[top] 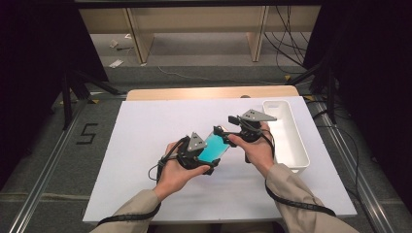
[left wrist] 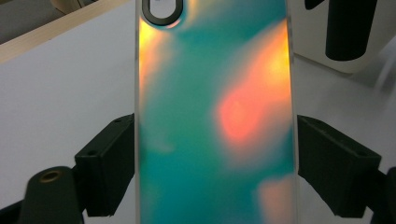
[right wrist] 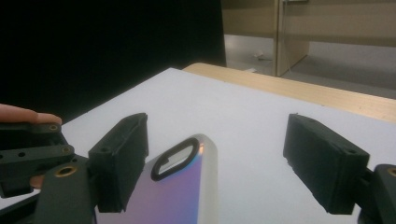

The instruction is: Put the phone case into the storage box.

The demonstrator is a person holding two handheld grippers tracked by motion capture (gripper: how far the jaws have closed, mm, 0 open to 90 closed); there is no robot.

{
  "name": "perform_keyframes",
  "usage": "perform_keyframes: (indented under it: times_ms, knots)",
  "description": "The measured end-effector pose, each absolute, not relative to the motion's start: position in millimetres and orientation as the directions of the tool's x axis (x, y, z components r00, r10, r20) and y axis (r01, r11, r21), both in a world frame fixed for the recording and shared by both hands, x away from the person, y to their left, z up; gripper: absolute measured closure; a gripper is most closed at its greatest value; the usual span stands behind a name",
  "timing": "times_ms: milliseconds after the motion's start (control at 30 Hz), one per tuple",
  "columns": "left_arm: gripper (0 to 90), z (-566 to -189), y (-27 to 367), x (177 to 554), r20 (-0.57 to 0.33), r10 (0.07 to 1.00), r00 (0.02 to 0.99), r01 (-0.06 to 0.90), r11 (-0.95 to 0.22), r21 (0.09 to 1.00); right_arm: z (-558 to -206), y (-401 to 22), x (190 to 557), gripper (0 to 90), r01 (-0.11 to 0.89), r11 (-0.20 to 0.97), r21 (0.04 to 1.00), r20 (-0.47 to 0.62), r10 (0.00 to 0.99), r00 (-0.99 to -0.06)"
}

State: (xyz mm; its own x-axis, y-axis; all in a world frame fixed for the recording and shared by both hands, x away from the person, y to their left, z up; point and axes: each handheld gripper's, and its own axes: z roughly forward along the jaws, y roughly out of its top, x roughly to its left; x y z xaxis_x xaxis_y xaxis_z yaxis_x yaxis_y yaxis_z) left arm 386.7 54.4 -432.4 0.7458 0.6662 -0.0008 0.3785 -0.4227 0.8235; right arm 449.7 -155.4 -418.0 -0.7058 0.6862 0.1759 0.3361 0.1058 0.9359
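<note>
Left gripper [top: 206, 154] clamps the phone case [top: 214, 147] by its long edges, as I see in its own view, where both pads [left wrist: 109, 163] press flat against the iridescent teal and orange shell [left wrist: 215, 116]. I read the case as lifted just above the white tabletop [top: 145, 131], near its middle, tilted up toward the far right. Its oval camera cutout [left wrist: 161, 10] is cut off at the top of the left gripper view.

Right gripper [top: 224, 133] stands open at the case's far end; in its own view the camera corner [right wrist: 184, 158] lies between the jaws, close to one pad [right wrist: 121, 154] and well apart from the other. I cannot tell whether the nearer pad touches it.

Farther right, the white bin [top: 286, 138] sits along the table's right edge, and I see nothing in its visible part. The right hand [top: 255, 148] covers a little of its near wall.
</note>
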Motion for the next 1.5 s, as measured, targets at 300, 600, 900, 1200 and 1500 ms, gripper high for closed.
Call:
perform_keyframes:
  times_ms: [300, 600, 900, 1200, 1500]
  knots:
    - [16.9, -432.4, 54.6, 386.6, 0.004, 0.669, 0.743, 0.378, -0.424, 0.823, -421.7, -153.1, 451.2, 37.0, 0.350, 0.105, 0.931, 0.193, 0.672, -0.715]
    - [16.9, -433.0, 55.1, 387.1, 0.003, 0.672, 0.741, 0.378, -0.421, 0.824, -423.2, -152.0, 452.2, 50.5, 0.385, 0.079, 0.919, 0.247, 0.646, -0.723]
    - [16.9, -433.0, 55.3, 387.1, 0.008, 0.672, 0.740, 0.374, -0.421, 0.826, -423.4, -152.1, 453.5, 60.1, 0.412, 0.060, 0.909, 0.289, 0.621, -0.729]
    - [16.9, -433.6, 55.3, 387.1, 0.018, 0.670, 0.742, 0.367, -0.429, 0.825, -422.6, -151.4, 453.4, 65.0, 0.434, 0.050, 0.900, 0.314, 0.617, -0.721]
    - [16.8, -436.2, 54.5, 386.8, 0.064, 0.666, 0.743, 0.333, -0.451, 0.828, -419.1, -152.8, 452.8, 70.2, 0.438, 0.028, 0.898, 0.333, 0.606, -0.722]
